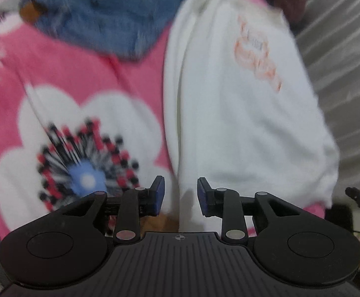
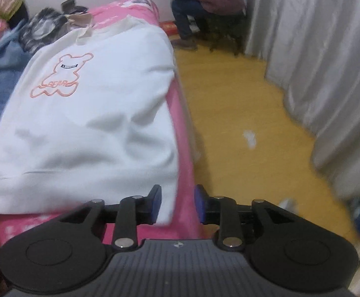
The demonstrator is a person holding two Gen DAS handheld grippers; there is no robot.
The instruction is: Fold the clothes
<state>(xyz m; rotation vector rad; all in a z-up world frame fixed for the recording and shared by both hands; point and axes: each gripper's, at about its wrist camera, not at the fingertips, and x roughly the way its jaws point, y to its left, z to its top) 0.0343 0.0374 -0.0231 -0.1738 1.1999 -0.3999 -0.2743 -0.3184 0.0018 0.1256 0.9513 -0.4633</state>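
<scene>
1. While the white sweatshirt (image 2: 86, 113) lies spread on the pink bed cover (image 1: 63, 74), filling the left half of the right wrist view, both grippers hover over its near hem with nothing held.
2. In the left wrist view the left gripper (image 1: 180, 195) has its blue pads spread, and the sweatshirt's left edge shows in the gap between them, at centre bottom of the frame. I cannot tell whether the pads touch the cloth.
3. In the right wrist view the right gripper (image 2: 177, 204) is also spread, with the sweatshirt's lower right corner in front of it, beside the bed's edge where the wooden floor (image 2: 242, 113) begins.
4. A likely risk: the sweatshirt's right side lies at the bed's edge, so a loose or one-sided pinch could let the cloth slide toward the floor.
5. Another: closing on the thick hem might also catch the bed cover beneath, dragging it along and spoiling the fold.
6. If the two grippers lift unevenly, the fold would probably come out skewed.
7. Strong blur smears the left wrist view, so the orange print (image 1: 256, 52) is unreadable there, while in the right wrist view it shows as a bear outline (image 2: 61, 76).
8. Both sleeves are hard to make out, the blue garment (image 1: 98, 12) at upper left is cut off, and the crouching person (image 2: 204, 2) at top centre is cropped at the shoulders.
</scene>
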